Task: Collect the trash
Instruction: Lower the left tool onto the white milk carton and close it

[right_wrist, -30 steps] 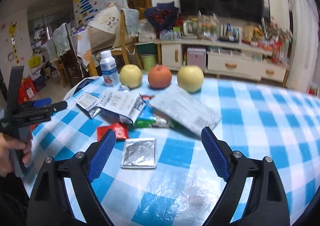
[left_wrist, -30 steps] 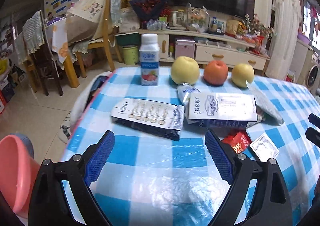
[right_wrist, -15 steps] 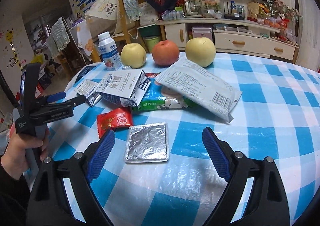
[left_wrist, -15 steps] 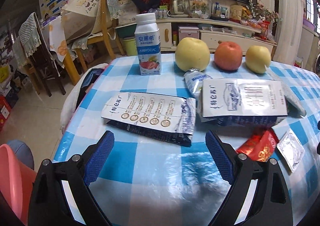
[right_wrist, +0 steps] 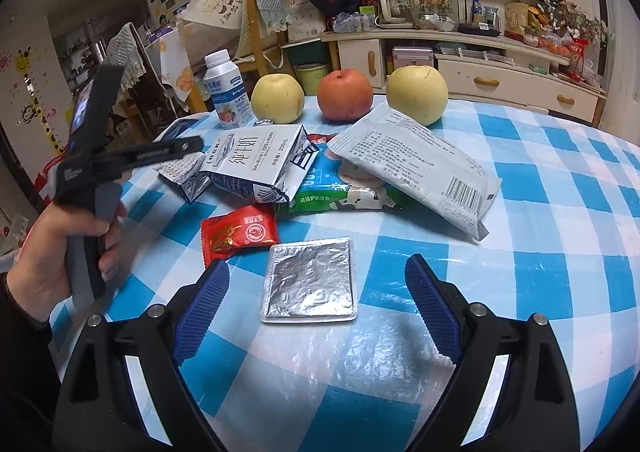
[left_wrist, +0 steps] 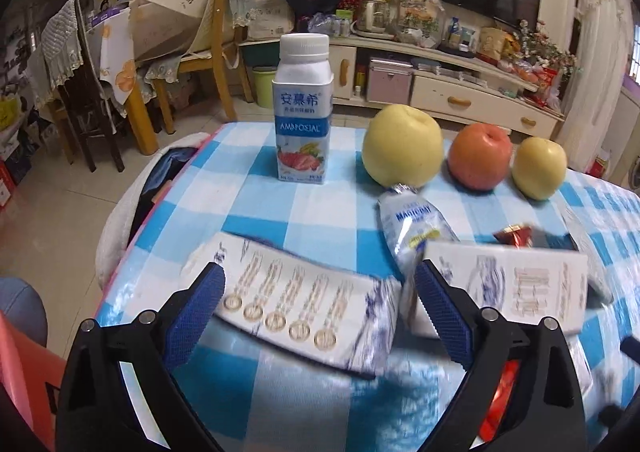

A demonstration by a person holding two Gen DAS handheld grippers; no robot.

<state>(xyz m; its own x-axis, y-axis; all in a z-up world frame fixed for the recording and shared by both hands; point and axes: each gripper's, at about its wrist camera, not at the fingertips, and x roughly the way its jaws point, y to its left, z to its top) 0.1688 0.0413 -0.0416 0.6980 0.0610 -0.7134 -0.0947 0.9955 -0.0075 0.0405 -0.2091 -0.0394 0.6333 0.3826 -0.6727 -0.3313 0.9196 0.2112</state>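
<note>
Checked tabletop (right_wrist: pixel 540 187): nothing collected yet, all wrappers lie in front of the red apple (right_wrist: pixel 345 93). Your left gripper (left_wrist: pixel 318 294) jaws apart over flattened carton (left_wrist: pixel 296 304); right gripper (right_wrist: pixel 316 290) apart around foil packet (right_wrist: pixel 310 280)

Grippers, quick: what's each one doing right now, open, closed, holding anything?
Left gripper: open, holding nothing, flattened milk carton ahead.
Right gripper: open, holding nothing, foil packet ahead.

Flattened milk cartons (right_wrist: pixel 256 163), wrappers and foil packet (right_wrist: pixel 310 282) litter the table.
</note>
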